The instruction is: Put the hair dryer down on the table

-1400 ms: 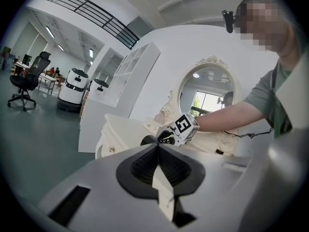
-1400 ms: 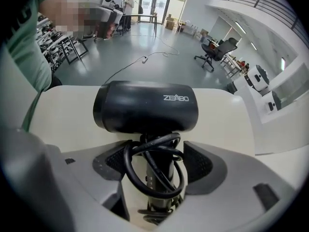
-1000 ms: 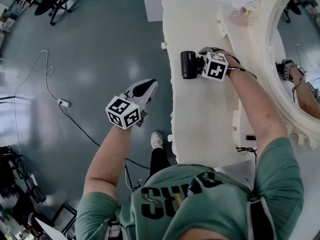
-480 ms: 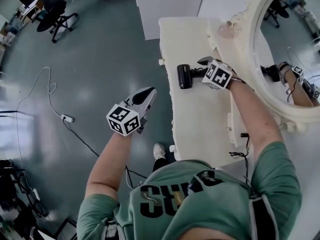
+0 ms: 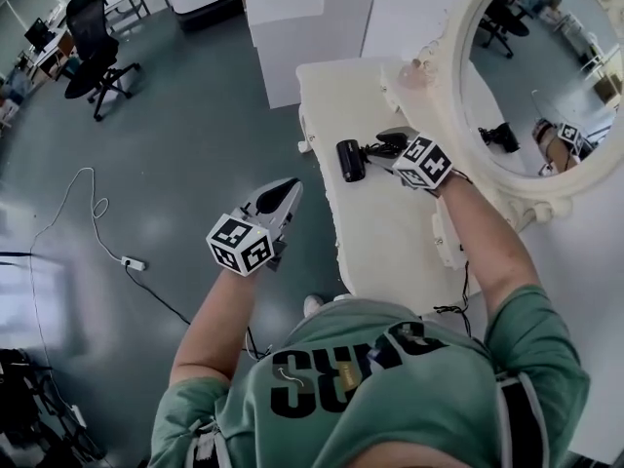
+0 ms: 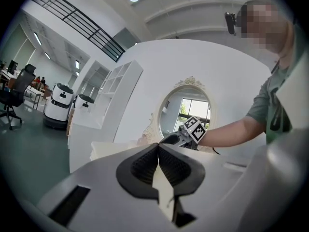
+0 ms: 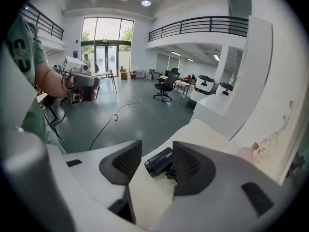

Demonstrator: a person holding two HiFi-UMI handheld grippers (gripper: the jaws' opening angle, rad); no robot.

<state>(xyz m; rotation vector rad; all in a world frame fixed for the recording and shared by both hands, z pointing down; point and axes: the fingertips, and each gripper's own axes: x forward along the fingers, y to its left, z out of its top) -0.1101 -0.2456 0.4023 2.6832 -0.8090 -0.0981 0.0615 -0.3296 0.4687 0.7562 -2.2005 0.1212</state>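
The black hair dryer lies on its side on the cream dressing table, its cord bunched beside it. My right gripper hovers just right of it and clear of it. In the right gripper view the hair dryer shows on the table beyond the right gripper. Its jaws stand apart, have just been closing, and hold nothing. My left gripper hangs over the floor left of the table; its pads meet, holding nothing.
An oval mirror in an ornate white frame stands along the table's right side. A white cabinet is beyond the table. On the floor lie a power strip with its cable, and an office chair stands far left.
My right gripper has drawn up and away from the hair dryer, which stays on the table. The head view has swung toward the mirror. My left gripper stays shut.
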